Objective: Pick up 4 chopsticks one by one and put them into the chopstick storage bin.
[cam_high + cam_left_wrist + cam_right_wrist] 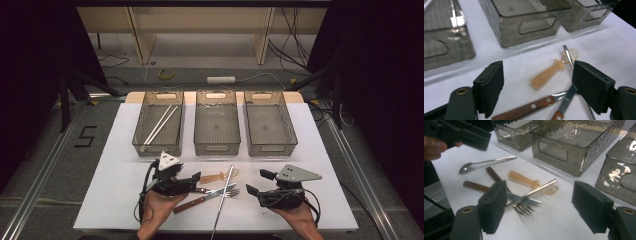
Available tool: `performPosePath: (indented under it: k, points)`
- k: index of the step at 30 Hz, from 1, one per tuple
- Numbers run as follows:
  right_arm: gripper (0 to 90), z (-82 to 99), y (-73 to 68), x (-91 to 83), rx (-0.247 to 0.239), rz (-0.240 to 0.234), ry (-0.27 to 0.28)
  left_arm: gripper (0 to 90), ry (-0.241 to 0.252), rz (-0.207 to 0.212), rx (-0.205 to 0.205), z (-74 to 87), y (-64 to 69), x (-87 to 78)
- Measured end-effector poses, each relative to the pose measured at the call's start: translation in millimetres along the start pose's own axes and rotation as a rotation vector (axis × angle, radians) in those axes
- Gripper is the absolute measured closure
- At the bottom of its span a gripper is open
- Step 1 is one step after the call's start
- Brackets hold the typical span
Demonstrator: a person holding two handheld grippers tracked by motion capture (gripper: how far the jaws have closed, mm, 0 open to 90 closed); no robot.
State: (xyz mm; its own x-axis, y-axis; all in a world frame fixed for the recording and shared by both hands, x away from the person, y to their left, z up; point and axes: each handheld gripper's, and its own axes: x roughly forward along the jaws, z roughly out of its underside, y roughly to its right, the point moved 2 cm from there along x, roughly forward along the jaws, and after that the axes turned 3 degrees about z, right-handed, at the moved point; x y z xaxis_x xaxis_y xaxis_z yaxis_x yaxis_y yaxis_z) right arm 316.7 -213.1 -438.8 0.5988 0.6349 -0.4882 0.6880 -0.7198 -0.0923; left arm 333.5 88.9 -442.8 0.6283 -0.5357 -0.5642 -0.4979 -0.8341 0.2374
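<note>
A heap of cutlery (pixel 215 187) lies on the white table (pixel 115 200) in front of three grey bins (pixel 217 129), just ahead of the left gripper (pixel 192 181), whose jaws stand wide apart and empty. The right gripper (pixel 254 186), also spread and empty, waits beside. A long steel spoon (pixel 222 200) crosses the wood-handled pieces, hiding their overlap.

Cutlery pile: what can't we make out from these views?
- Wooden-handled knife: high view, left gripper covers its upper end.
- Fork: right gripper view, its handle is behind that gripper's near jaw.
- Amber plastic spoon: left gripper view, blurred; the long metal spoon crosses its bowl.
</note>
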Motion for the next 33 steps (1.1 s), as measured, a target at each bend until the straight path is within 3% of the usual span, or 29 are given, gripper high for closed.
performPosePath:
  k: [6,9,15,27,33]
  points:
    - [29.3,0.3,-0.1,-0.8,0.000,-0.003,0.003,24.8,0.006,0.001,0.047,9.1,21.9,4.8]
    - [29.3,0.7,0.2,-1.2,0.001,-0.002,0.002,24.8,0.002,0.018,0.012,16.2,29.5,6.1]
    - [29.3,0.7,0.3,-0.9,0.000,-0.004,-0.001,24.8,0.006,0.005,0.012,25.3,39.9,9.8]
    - [29.3,1.0,0.3,-1.1,-0.001,-0.006,-0.002,26.0,-0.045,0.015,0.082,41.9,65.3,22.6]
    - [29.3,1.0,-0.5,-0.4,-0.002,-0.009,-0.005,28.8,-0.089,0.023,0.093,49.1,72.0,30.8]
